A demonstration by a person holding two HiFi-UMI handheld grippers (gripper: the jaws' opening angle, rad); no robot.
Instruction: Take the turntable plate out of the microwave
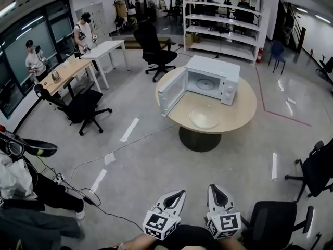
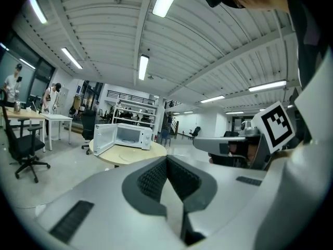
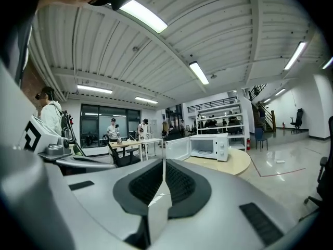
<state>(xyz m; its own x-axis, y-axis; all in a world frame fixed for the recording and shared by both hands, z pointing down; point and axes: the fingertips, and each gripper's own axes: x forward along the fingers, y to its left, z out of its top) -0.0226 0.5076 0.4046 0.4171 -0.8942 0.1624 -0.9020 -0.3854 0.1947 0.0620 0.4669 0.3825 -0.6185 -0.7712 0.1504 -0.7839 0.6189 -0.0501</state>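
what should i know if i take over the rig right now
Left gripper: shut, empty.
Right gripper: shut, empty. Both are over the floor, well away from the round table.
The microwave is on the table with its door open. A clear glass plate lies on the tabletop in front of it.
Done: the plate looks to be out.
Left: probably nothing. A round shape on the microwave floor is too small to identify, so check it.

probably an open office or lab, desks [image 1: 68, 70], swivel chairs [image 1: 83, 106], shelving racks [image 1: 221, 29], ceiling strip lights [image 2: 143, 66]
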